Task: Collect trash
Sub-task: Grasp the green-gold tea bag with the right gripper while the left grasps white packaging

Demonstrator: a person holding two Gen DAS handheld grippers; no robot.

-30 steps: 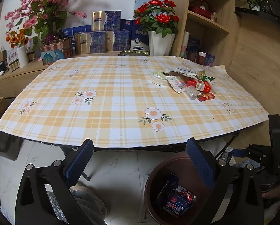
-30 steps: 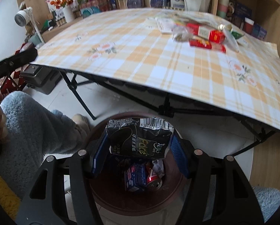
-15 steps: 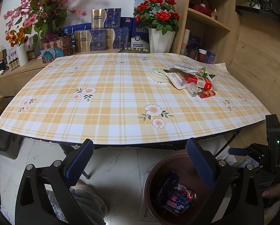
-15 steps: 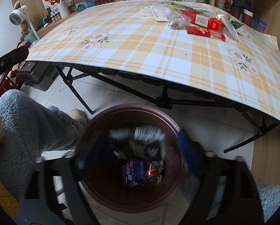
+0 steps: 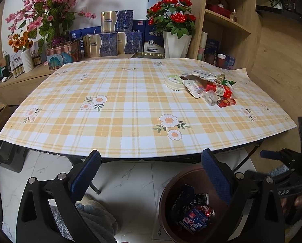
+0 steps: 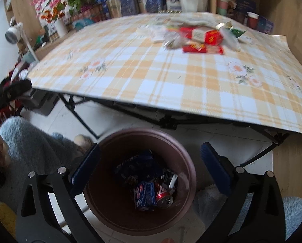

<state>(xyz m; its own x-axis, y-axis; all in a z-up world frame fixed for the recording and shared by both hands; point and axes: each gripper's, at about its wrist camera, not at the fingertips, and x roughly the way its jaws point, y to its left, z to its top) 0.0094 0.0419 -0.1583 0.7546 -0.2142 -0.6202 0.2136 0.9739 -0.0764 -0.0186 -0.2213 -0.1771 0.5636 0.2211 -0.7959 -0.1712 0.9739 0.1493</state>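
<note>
A brown round bin (image 6: 187, 168) stands on the floor below the table's front edge; it also shows in the left wrist view (image 5: 163, 208). Inside it lie a dark wrapper (image 6: 134, 166), a blue carton (image 6: 145, 195) and a red can (image 6: 164, 198). My right gripper (image 6: 150, 162) is open and empty right above the bin. My left gripper (image 5: 151, 174) is open and empty, below the table edge, left of the bin. A pile of trash (image 5: 209, 89) lies on the right side of the checked tablecloth (image 5: 120, 111): red packets (image 6: 203, 49), clear wrappers, a round lid (image 5: 173, 81).
Black folding table legs (image 6: 78, 115) run under the cloth. A person's grey fleece leg (image 6: 29, 143) is left of the bin. Boxes, flower vases (image 5: 176, 42) and wooden shelves (image 5: 228, 20) stand behind the table. The floor is white tile.
My right gripper opened and let the dark wrapper fall into the bin, then tilted up toward the table. The left gripper hardly moved.
</note>
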